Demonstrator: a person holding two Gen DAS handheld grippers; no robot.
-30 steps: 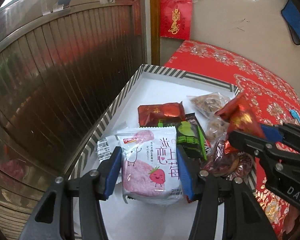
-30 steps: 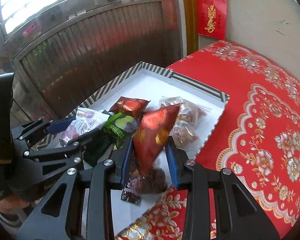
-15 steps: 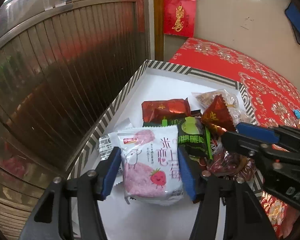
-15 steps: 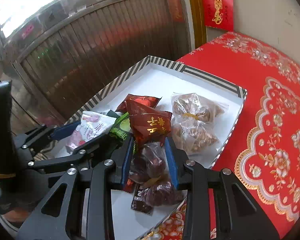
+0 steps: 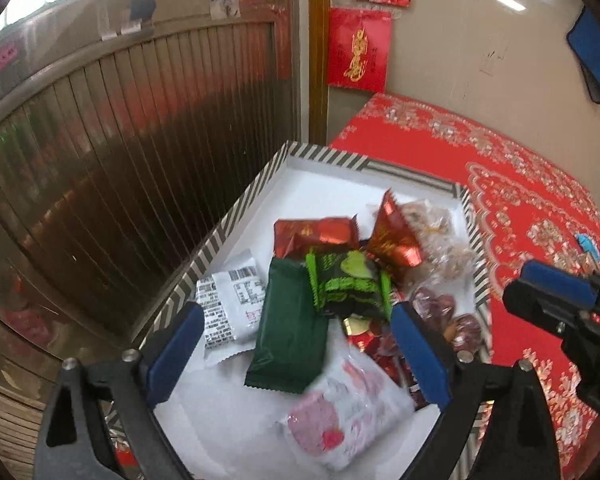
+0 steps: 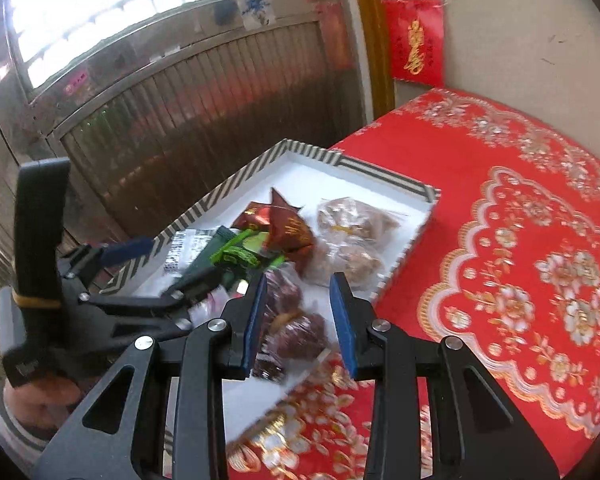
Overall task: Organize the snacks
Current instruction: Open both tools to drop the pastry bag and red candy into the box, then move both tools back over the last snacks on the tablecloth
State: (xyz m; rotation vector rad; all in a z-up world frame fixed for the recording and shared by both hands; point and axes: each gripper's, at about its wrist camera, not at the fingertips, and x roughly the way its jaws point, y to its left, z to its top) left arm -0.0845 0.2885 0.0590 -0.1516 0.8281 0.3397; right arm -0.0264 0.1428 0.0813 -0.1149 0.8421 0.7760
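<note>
We see the red embroidered cloth (image 6: 520, 240) of the worktop filling the right of the frame, and on it, at centre, the striped-rim tray (image 5: 236, 216) that collects the snacks. Within the tray lie, from larger to smaller, the pink-and-white strawberry packet (image 5: 344, 412) at lower centre, a dark green packet (image 5: 292, 328), a white barcode packet (image 5: 232, 300), a lime-and-black packet (image 5: 348, 280) and a red foil pouch (image 5: 392, 236). A second ago the left claw (image 5: 296, 356) clamped the strawberry packet; now its jaws are opening wide and the packet lies blurred below them, free of the pads, inside the tray. The right claw (image 6: 300, 320) a second ago pinched the red foil pouch; that pouch now rests on the pile, and the jaws stand narrowly apart with nothing gripped, above dark red wrapped sweets (image 6: 296, 320). We judge both deliveries complete, so each claw is free for the next snack.
</note>
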